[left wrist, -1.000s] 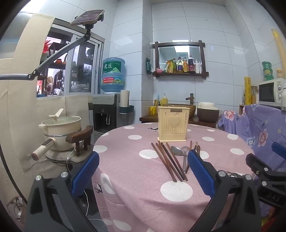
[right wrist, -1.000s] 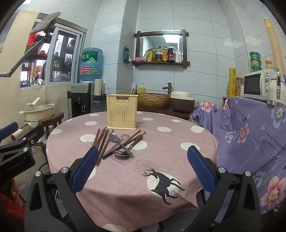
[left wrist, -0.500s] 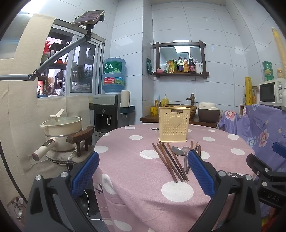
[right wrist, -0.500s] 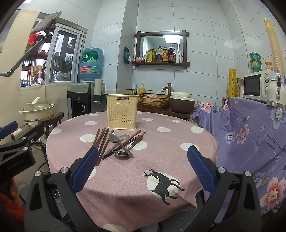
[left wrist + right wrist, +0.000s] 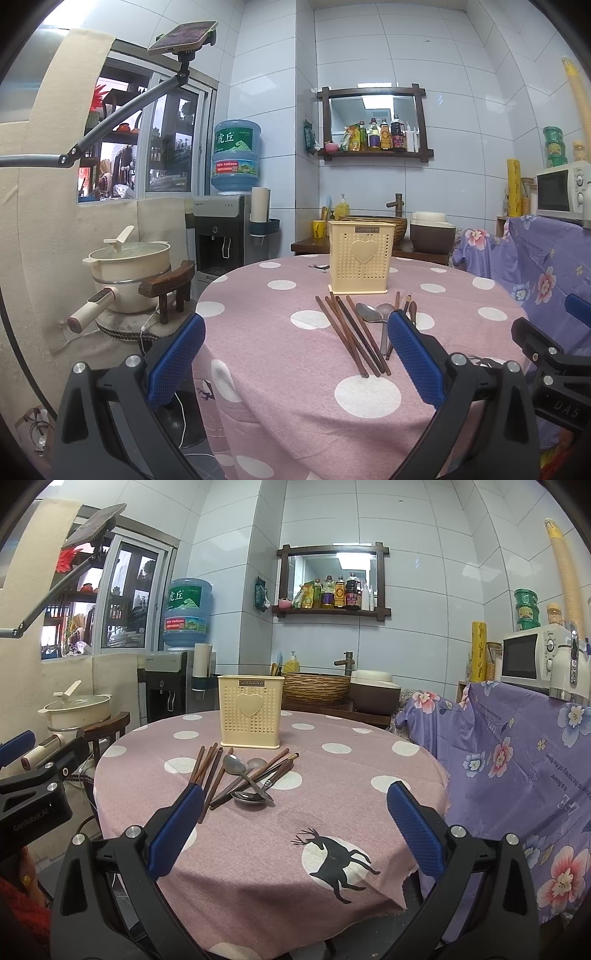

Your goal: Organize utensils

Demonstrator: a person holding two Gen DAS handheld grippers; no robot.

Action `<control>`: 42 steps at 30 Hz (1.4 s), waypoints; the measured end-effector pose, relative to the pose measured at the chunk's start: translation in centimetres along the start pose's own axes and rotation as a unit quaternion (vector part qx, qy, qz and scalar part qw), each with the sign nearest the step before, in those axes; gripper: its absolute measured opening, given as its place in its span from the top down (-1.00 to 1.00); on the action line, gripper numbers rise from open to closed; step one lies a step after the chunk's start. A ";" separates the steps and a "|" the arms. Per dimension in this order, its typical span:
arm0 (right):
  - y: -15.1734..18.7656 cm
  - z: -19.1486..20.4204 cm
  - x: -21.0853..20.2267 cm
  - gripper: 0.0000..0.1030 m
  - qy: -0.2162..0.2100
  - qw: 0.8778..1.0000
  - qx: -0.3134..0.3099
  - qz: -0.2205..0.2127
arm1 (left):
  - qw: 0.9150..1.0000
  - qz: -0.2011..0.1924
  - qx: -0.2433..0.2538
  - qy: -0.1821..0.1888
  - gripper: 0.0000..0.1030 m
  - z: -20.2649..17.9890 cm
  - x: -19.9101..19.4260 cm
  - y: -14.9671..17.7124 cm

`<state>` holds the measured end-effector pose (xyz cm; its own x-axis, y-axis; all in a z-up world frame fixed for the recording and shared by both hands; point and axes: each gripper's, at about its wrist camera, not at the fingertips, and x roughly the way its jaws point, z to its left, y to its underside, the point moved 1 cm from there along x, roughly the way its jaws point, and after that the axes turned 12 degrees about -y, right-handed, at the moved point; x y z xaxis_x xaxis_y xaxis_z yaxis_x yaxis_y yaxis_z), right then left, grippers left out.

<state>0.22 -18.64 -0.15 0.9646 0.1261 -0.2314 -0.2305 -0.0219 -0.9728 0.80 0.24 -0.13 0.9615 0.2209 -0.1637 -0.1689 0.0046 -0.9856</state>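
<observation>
- On the round table with the pink polka-dot cloth point(image 5: 332, 775), the utensils lie loose: wooden chopsticks point(image 5: 207, 768) fanned at the left of the pile, metal spoons point(image 5: 242, 771) crossed over further chopsticks at the right, all just in front of the cream perforated utensil holder point(image 5: 251, 712).
- Holder stands upright; nothing can be seen sticking out of its top in either view.
- Your left gripper point(image 5: 295, 358) hangs at the near table edge, jaws spread wide, nothing between the pads.
- Your right gripper point(image 5: 295, 827) likewise: jaws wide apart, empty, over the near cloth by the deer print point(image 5: 338, 864).
- Judgement: sorting is not yet begun; the step in hand is the approach to a first pick.
- Next move calls for lowering one gripper onto a single item. The outer chopsticks look the easier start, as the spoons overlap their neighbours and may drag them along.
</observation>
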 end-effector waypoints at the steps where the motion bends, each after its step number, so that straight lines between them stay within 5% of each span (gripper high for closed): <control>1: 0.0 0.0 0.0 -0.91 0.000 1.000 0.000 0.000 | 1.000 0.000 0.000 0.000 -0.91 0.0 0.0 0.0; 42: 0.2 -0.1 0.0 -0.91 0.001 1.000 -0.002 0.000 | 1.000 -0.001 0.001 -0.005 -0.91 0.2 0.1 0.0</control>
<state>0.16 -18.75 -0.30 0.9651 0.1233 -0.2312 -0.2298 -0.0251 -0.9729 0.84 0.46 -0.15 0.9596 0.2300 -0.1619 -0.1680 0.0074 -0.9858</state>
